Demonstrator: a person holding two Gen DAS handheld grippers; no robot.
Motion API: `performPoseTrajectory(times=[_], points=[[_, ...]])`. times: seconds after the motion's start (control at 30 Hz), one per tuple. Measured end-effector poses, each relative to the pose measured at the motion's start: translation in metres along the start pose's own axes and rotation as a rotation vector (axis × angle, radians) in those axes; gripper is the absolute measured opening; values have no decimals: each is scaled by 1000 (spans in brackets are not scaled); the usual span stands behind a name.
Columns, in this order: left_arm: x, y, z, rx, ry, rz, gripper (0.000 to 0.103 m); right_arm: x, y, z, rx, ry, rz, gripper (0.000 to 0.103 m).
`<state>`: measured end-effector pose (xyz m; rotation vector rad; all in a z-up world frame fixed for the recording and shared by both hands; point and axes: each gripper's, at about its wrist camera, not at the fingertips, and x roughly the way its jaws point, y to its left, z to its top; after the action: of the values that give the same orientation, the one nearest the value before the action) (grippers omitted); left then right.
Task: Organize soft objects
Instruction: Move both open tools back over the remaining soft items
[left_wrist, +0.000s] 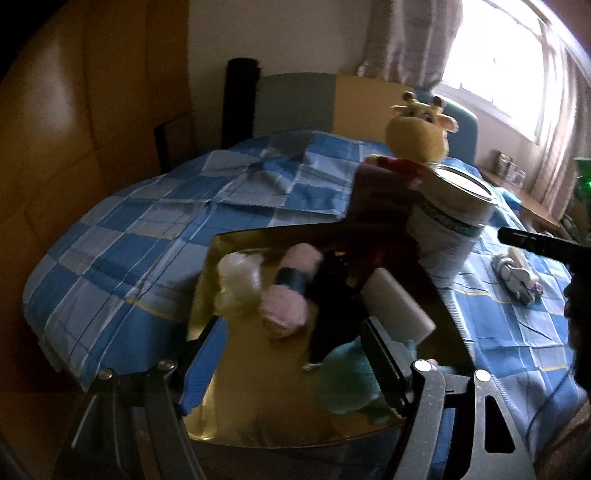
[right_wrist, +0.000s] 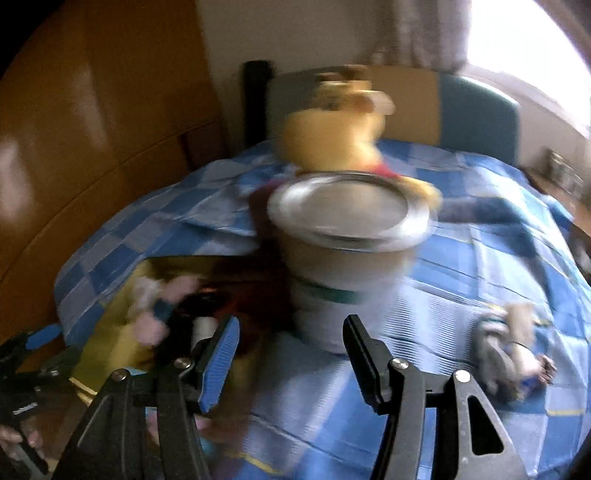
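Note:
A gold-lined box (left_wrist: 210, 273) sits on the checked blue cloth and holds soft items: a white bundle (left_wrist: 238, 280), a pink roll with a blue band (left_wrist: 291, 291), a black item (left_wrist: 332, 295), a white block (left_wrist: 397, 306) and a teal plush (left_wrist: 351, 376). My left gripper (left_wrist: 291, 362) is open above the box, empty. My right gripper (right_wrist: 291, 354) is open and empty above the cloth, in front of a white tin (right_wrist: 347, 258). A grey-white rolled bundle (right_wrist: 513, 347) lies on the cloth to its right; it also shows in the left wrist view (left_wrist: 517, 275). The box (right_wrist: 107, 332) is to its left.
A yellow giraffe plush (left_wrist: 417, 136) sits behind the tin (left_wrist: 454, 210). A dark red box (left_wrist: 380, 192) stands beside it. Chairs stand beyond the table; a wooden wardrobe (left_wrist: 92, 110) is on the left and a curtained window (left_wrist: 517, 66) on the right.

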<state>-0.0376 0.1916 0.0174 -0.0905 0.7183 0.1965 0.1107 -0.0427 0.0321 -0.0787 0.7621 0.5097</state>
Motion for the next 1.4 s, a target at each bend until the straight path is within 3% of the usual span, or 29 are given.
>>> performPoseTrajectory(times=[0.3, 0.5, 0.53, 0.6, 1.4], points=[[-3, -58, 8, 135, -18, -71, 75, -32, -140, -21, 251, -56, -285, 59], [4, -97, 11, 214, -14, -110, 75, -41, -226, -64, 493, -80, -438, 59], [6, -103, 11, 224, -12, -117, 75, -42, -239, -71, 559, -48, -457, 59], [9, -116, 13, 243, -9, -131, 75, -49, -252, -76, 640, -81, -427, 59], [40, -226, 8, 425, 47, -258, 75, -63, -286, -95, 875, -119, -335, 59]])
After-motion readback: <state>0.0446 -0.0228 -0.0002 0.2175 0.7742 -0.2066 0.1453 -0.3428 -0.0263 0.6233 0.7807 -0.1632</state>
